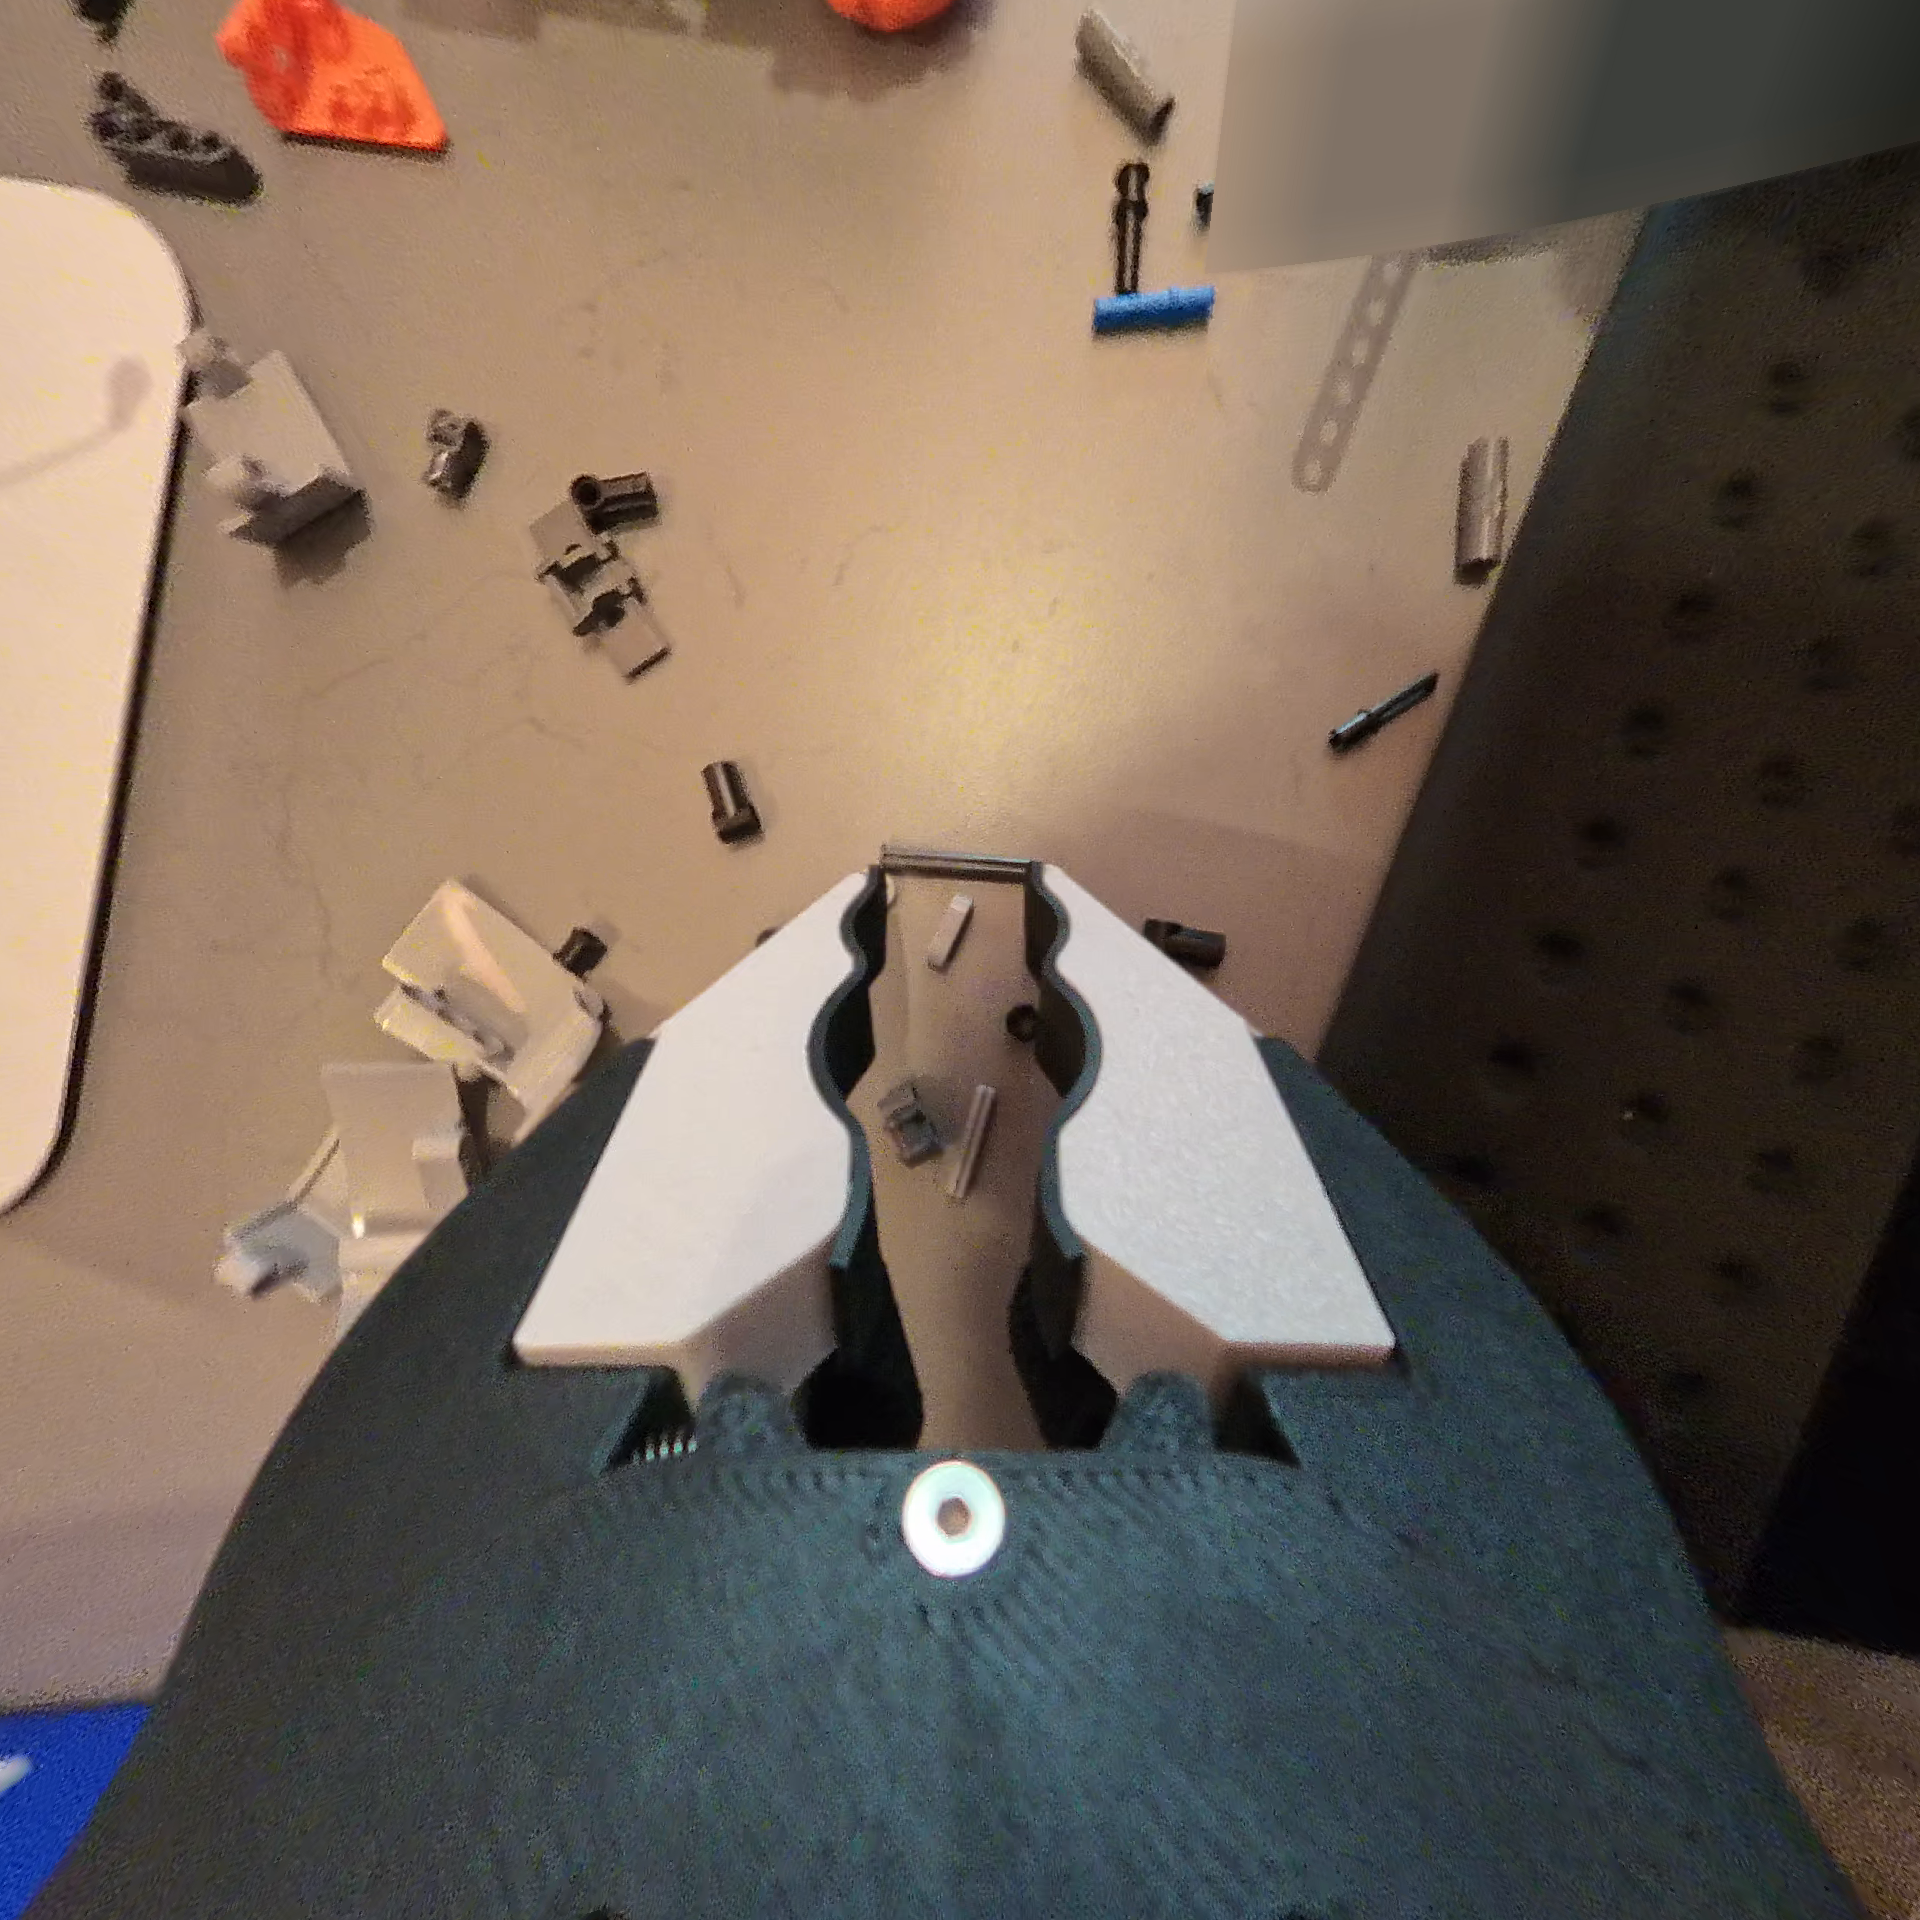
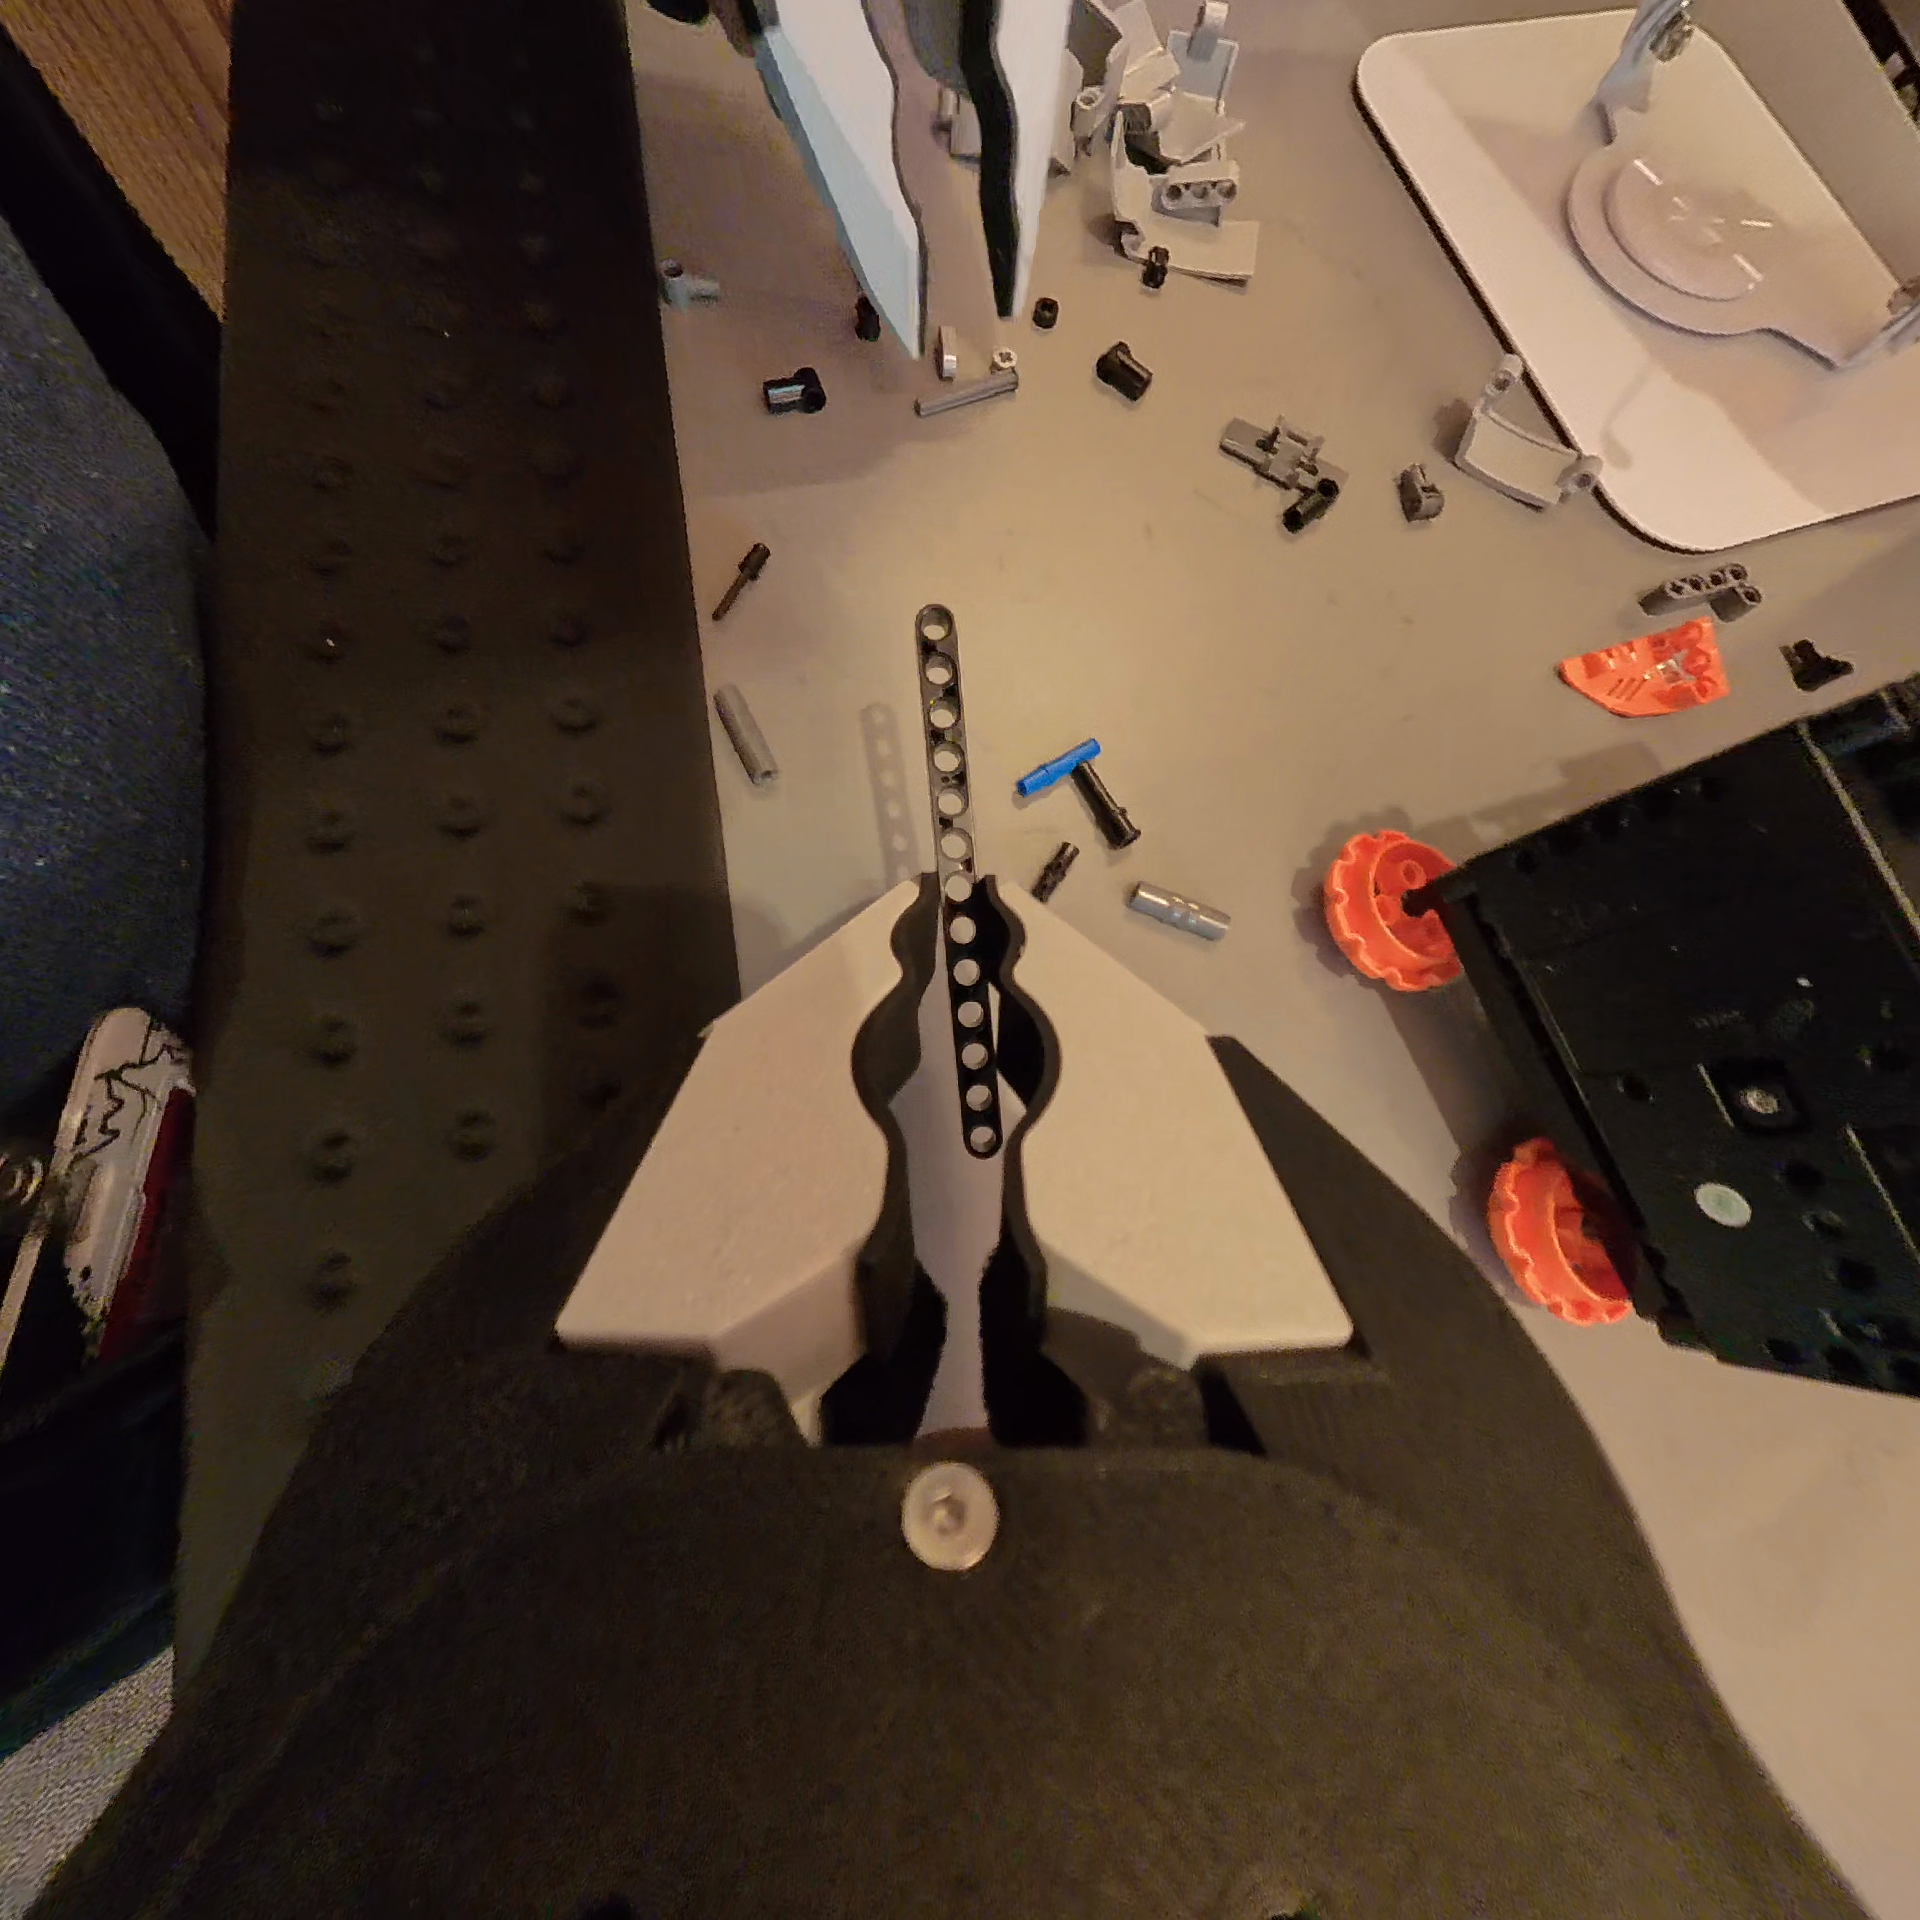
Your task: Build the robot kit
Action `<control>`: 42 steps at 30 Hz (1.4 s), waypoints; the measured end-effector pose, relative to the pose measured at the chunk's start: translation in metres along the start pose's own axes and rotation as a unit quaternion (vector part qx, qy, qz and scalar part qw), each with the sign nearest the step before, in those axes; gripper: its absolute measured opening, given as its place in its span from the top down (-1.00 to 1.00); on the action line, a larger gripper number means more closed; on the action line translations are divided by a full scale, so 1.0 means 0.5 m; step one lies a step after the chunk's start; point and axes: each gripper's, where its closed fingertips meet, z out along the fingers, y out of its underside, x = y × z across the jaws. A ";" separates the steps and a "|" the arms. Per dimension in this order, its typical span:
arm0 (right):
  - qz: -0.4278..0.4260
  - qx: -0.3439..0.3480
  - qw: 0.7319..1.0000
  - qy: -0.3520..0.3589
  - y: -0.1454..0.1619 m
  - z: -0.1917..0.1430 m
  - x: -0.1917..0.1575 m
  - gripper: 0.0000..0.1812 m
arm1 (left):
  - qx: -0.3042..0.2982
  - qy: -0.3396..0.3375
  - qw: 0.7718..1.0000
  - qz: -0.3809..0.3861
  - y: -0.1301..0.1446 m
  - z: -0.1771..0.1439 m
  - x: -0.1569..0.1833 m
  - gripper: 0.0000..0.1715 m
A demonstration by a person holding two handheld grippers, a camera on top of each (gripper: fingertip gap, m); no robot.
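My right gripper [image 2: 958, 885] is shut on a long black beam with a row of holes [image 2: 948, 748]. The beam sticks out forward past the fingertips, above the grey table [image 2: 1195, 644]. My left gripper [image 1: 956, 868] is shut on a thin dark axle [image 1: 956, 862] held crosswise between its fingertips, above small grey parts [image 1: 914, 1122]. In the right wrist view the left gripper [image 2: 961, 332] comes down from the top edge, with the axle [image 2: 966, 395] at its tips.
A black studded plate [image 2: 447, 520] runs along one side and also shows in the left wrist view [image 1: 1662, 831]. A black chassis [image 2: 1714, 1039] with orange wheels [image 2: 1392, 914] stands nearby. There is also a white tray [image 2: 1507, 312], a blue pin [image 2: 1060, 774], an orange panel [image 1: 332, 83] and scattered grey and black parts. One gripper's finger ends stand about 15 cm off the other's.
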 end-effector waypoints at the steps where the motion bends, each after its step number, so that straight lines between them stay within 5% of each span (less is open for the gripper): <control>1: -0.001 0.003 1.000 -0.002 -0.004 0.004 -0.002 0.95 | -0.006 0.009 1.000 0.018 -0.001 0.005 0.000 0.71; 7: -0.010 0.016 1.000 -0.008 -0.028 0.018 -0.009 0.95 | -0.031 0.059 0.990 0.124 0.000 0.008 -0.002 0.73; 16: -0.007 0.025 1.000 -0.003 -0.038 0.023 -0.011 0.95 | -0.066 0.099 0.976 0.182 0.002 0.030 0.004 0.81; 30: 0.017 0.040 0.999 0.000 -0.044 0.024 0.004 0.95 | -0.004 0.092 0.988 0.121 -0.043 0.053 0.050 1.00; 42: 0.110 0.100 0.989 -0.011 -0.068 0.002 0.040 0.95 | 0.161 0.087 0.982 -0.041 -0.148 0.038 0.063 1.00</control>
